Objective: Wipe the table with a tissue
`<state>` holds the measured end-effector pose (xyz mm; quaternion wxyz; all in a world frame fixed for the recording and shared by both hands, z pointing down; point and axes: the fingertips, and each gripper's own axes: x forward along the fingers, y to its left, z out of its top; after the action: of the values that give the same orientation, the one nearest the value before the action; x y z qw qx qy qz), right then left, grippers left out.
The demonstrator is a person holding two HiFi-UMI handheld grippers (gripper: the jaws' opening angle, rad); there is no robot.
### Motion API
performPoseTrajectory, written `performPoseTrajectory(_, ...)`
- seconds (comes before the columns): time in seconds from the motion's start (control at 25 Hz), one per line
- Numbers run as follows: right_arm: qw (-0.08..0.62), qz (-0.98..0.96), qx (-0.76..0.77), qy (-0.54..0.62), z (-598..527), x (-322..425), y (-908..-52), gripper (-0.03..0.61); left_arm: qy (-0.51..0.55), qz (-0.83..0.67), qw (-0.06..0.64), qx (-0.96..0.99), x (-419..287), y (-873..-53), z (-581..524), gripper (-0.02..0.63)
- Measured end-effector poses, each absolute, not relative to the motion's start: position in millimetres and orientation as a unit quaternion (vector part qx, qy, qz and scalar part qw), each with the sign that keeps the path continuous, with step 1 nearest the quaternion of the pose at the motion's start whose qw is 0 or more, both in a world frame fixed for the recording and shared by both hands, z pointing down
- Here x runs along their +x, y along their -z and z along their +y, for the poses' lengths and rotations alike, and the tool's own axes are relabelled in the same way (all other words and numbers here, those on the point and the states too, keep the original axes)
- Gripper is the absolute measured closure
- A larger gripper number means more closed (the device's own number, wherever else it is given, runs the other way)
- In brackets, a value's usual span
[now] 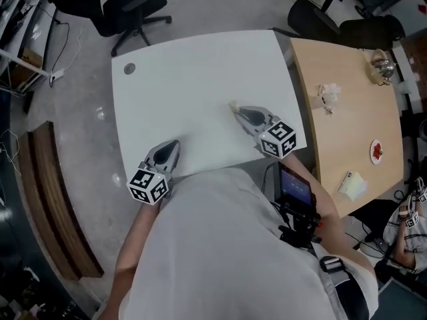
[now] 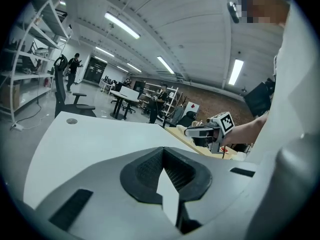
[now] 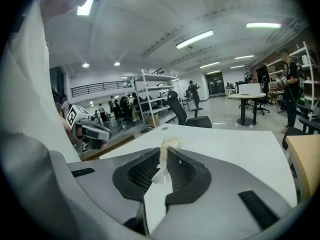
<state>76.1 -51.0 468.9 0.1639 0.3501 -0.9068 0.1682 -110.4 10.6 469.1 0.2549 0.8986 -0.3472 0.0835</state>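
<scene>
left hand-held gripper (image 1: 172, 145) sits closed, empty, at the counter's (image 1: 193, 72) 7 o'clock edge. right hand-held gripper (image 1: 236, 110) pinches the tissue (image 1: 232, 105) toward 4 o'clock. i judge most wiping remains.

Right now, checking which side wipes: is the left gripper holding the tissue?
No, the left gripper is shut on nothing; the tissue is pinched in the right gripper.

shining brightly from ceiling strips (image 2: 122, 25) | casting only soft shadows on white table (image 1: 200, 92) | bending and darkening round both gripper-view edges | showing head view sharp throughout
</scene>
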Motion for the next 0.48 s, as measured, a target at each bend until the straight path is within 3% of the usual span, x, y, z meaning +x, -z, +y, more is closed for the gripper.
performPoseTrajectory(0.48, 0.133, -0.896, 0.390, -0.165, 0, 55, -458, 0.529, -0.084, -0.300, 0.233, 0.921, -115, -462, 35, 0.607)
